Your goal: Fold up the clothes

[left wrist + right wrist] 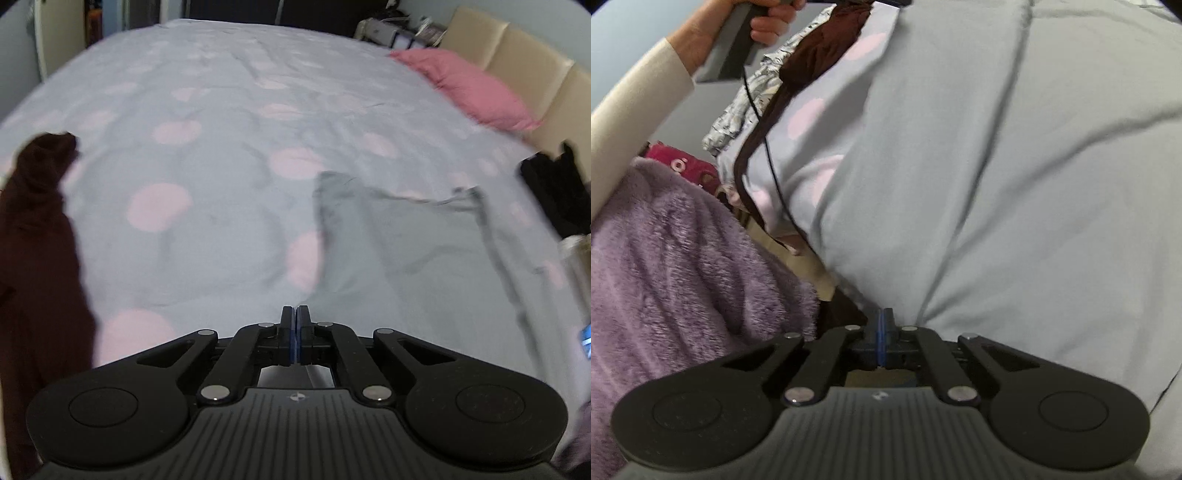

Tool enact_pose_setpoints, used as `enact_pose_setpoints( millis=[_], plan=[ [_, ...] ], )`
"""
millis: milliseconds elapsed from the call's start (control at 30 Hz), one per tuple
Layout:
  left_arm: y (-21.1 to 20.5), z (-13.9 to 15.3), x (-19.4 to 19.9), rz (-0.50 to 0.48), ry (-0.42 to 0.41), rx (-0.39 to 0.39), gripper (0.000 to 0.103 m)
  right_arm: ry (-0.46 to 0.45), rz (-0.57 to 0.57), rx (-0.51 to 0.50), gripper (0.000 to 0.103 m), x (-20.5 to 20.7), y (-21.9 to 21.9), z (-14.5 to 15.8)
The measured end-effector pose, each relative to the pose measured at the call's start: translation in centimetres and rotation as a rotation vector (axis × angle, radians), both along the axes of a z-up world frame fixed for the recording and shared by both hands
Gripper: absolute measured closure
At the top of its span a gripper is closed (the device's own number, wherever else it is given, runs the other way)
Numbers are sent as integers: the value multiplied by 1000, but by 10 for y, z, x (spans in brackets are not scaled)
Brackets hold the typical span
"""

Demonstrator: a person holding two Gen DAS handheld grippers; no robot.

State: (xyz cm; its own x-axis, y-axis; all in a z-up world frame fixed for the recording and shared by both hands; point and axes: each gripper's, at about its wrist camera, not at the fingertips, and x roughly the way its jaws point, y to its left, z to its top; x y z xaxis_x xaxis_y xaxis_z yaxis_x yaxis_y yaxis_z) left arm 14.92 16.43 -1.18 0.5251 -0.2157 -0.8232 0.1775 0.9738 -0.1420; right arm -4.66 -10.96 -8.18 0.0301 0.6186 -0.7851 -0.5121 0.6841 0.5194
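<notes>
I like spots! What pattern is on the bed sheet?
Pale grey-blue bed sheet with big pink spots, clearest in the left wrist view.

My light is dim, soft and cool in both views, with no hard shadows and no glare. In the left wrist view the bed [221, 110] smears with motion blur: the pink spots lose their edges, and the pillow [469, 88] near the bed's far right corner is streaked. The grey garment [406, 240] is soft too, its folds showing only as faint darker lines. The left tool [294, 317] stays sharp. Fisheye bending curves the bed's far edge and darkens the corners. In the right wrist view the right tool [883, 325] is crisp, the fleece [683, 266] fairly clear, the hand [753, 26] at the top edge slightly blurred.
</notes>
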Motion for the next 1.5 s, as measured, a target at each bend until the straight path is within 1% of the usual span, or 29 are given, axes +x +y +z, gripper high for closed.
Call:
enact_pose_setpoints(
  millis=[67, 200, 267, 300, 333, 400, 467, 500, 567, 700, 833, 1000, 1100, 1167, 1200, 1233, 1333, 1367, 1433, 1467, 1500],
  plan=[
    [-1, -2, -5, -5, 10, -1, 103, -9, -6, -17, 98, -1, -2, 0],
    [-3, -5, -14, -14, 29, -3, 103, -26, -18, -50, 97, -2, -5, -1],
    [-4, -7, -19, -19, 39, -4, 103, -27, -25, -59, 93, -3, -8, -1],
    [-5, -7, -21, -21, 44, -5, 102, -27, -28, -63, 82, -3, -10, 0],
    [-5, -8, -24, -23, 49, -5, 97, -28, -24, -69, 73, -5, -9, -1],
    [-6, -10, -28, -28, 59, -6, 89, -32, -11, -82, 73, -7, -7, -4],
    [-7, -11, -34, -34, 69, -7, 89, -34, 5, -89, 73, -10, -5, -7],
    [-9, -10, -44, -54, 77, -3, 89, -35, 11, -90, 74, -10, -5, -9],
    [-13, -7, -67, -96, 92, 0, 89, -31, 14, -83, 74, -10, -3, -11],
    [-23, -5, -125, -199, 135, 4, 89, -7, 17, -75, 74, -8, 1, -18],
    [-32, -13, -176, -271, 199, 45, 89, 6, 16, -113, 74, -7, 4, -21],
    [-42, -32, -202, -300, 239, 111, 89, -7, 27, -148, 74, -7, 8, -19],
    [-47, -44, -216, -316, 264, 151, 89, -12, 22, -144, 74, -8, 8, -19],
    [-49, -53, -215, -311, 300, 176, 95, -15, 19, -142, 74, -8, 8, -20],
    [-49, -57, -215, -309, 318, 196, 100, -17, 17, -141, 74, -9, 8, -20],
    [-47, -60, -215, -298, 330, 230, 103, -18, 15, -139, 74, -9, 8, -20],
    [-42, -67, -215, -268, 364, 326, 103, -23, 10, -136, 74, -9, 8, -21],
    [-43, -63, -216, -276, 350, 317, 103, -25, 8, -134, 74, -10, 8, -21],
    [-48, -49, -222, -318, 303, 257, 103, -28, 5, -132, 74, -10, 8, -22],
    [-51, -42, -225, -339, 287, 213, 103, -30, 3, -131, 74, -10, 8, -22],
    [-55, -38, -229, -362, 266, 190, 103, -32, 2, -128, 74, -10, 8, -22]
  ],
)
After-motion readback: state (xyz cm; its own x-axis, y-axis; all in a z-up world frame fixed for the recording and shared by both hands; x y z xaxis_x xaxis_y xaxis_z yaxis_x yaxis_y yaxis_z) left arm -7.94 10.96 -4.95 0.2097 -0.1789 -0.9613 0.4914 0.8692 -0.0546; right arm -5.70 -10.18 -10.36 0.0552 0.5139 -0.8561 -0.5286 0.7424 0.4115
